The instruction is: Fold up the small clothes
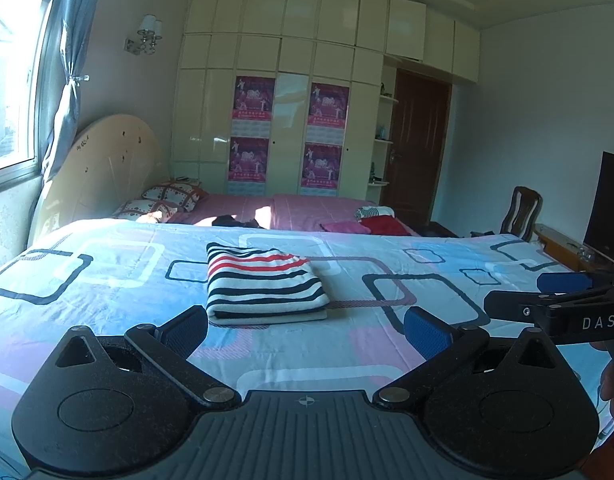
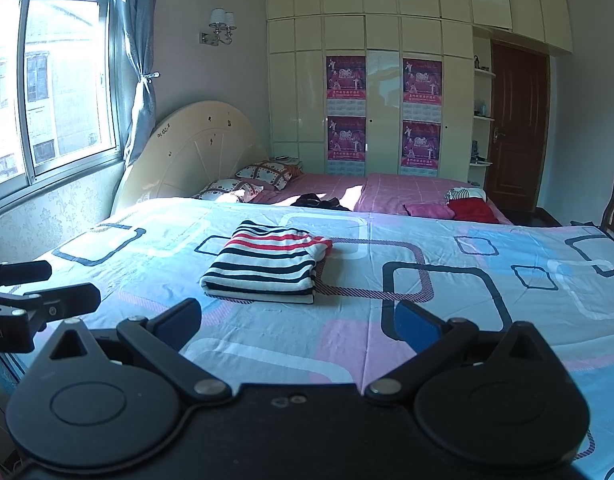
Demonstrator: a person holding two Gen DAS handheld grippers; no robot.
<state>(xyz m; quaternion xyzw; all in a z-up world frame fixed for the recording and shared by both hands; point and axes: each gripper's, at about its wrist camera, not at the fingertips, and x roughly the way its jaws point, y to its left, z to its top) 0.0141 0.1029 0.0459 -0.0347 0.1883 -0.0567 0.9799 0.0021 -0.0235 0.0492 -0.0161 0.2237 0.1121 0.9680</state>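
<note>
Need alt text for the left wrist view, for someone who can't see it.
A folded striped garment lies on a patterned bedsheet, just beyond the open, empty left gripper. The right gripper enters at the right edge; wardrobes and a window stand behind.

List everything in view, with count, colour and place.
striped garment: 1, white with navy and red stripes, folded on the near sheet
sheet: 1, pale blue and pink with navy squares, foreground
pillows: 2, patterned, by the headboard
clothes pile: several, red, pink and striped, far pink bed
posters: 4, magenta, on the wardrobe
door: 1, brown, right
left gripper: open, empty
right gripper: open, empty
</note>
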